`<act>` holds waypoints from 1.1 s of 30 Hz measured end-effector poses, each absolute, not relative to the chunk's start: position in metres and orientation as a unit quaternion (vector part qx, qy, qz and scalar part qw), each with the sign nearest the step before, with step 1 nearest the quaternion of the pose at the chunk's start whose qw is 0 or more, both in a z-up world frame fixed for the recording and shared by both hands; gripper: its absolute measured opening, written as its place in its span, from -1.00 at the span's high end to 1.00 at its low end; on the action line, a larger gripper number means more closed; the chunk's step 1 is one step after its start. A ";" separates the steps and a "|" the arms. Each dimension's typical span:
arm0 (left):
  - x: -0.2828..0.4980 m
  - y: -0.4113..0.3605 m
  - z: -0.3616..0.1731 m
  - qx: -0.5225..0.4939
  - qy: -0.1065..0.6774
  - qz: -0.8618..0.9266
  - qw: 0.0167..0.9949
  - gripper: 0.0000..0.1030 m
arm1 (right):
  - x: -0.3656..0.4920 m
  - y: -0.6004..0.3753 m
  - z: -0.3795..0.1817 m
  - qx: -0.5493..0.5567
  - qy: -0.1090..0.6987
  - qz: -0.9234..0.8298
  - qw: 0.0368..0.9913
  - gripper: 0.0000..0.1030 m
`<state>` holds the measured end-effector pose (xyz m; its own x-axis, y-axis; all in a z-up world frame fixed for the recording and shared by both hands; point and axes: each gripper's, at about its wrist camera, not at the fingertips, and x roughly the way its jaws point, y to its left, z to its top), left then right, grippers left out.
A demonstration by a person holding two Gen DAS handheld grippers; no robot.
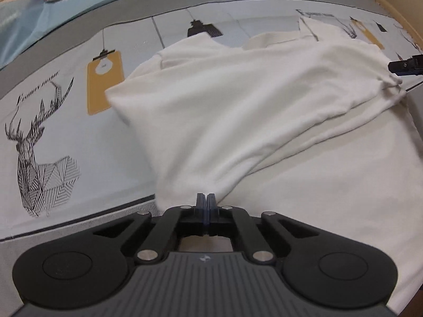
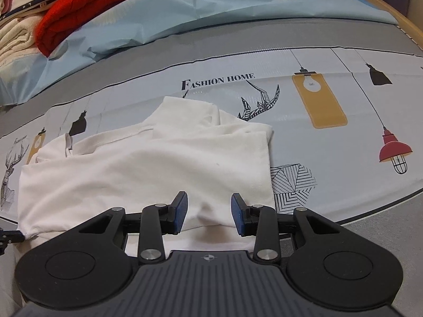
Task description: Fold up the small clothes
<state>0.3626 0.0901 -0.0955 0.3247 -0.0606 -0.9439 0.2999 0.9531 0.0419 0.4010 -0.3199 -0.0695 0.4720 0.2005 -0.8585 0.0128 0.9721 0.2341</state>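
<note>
Jaws first: on my left gripper (image 1: 205, 198) they stand pressed together, pinching a gathered bit of the white garment (image 1: 238, 111) right at their tips, so the cloth fans out ahead of them and rises in a taut sheet. To the left of those jaws I see the printed bedsheet (image 1: 79, 137) with a line-drawn deer (image 1: 34, 153) and a yellow lamp panel (image 1: 104, 79); ahead and to the right the garment lies over a second layer of itself, and at the far right edge a dark fingertip of my other gripper shows by the cloth's corner. On my right gripper (image 2: 209, 212) the jaws stand partly apart, the blue pads (image 2: 180, 212) on either side of a fold of the white garment's near edge; I cannot tell whether they press on it. Ahead of these jaws the garment spreads flat, with a folded part toward the far right. Farther left and beyond lie a red cloth (image 2: 87, 8) and a pale blue sheet (image 2: 185, 13); to the right of the jaws the bedsheet shows a red lamp print (image 2: 394, 148).
</note>
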 end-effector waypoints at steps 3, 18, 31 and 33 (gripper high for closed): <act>0.357 0.085 -0.095 0.125 0.555 -0.123 0.813 0.90 | 0.401 -0.319 -0.071 0.106 0.514 0.049 0.850 0.26; 0.350 0.097 -0.085 0.146 0.562 -0.130 0.803 1.00 | 0.403 -0.314 -0.073 0.099 0.520 0.040 0.847 0.26; 0.356 0.104 -0.071 0.036 0.506 -0.145 0.849 0.94 | 0.401 -0.329 -0.099 0.058 0.556 -0.019 0.829 0.25; 0.361 0.105 -0.099 0.060 0.558 -0.095 0.822 0.94 | 0.398 -0.333 -0.110 0.062 0.564 -0.022 0.823 0.21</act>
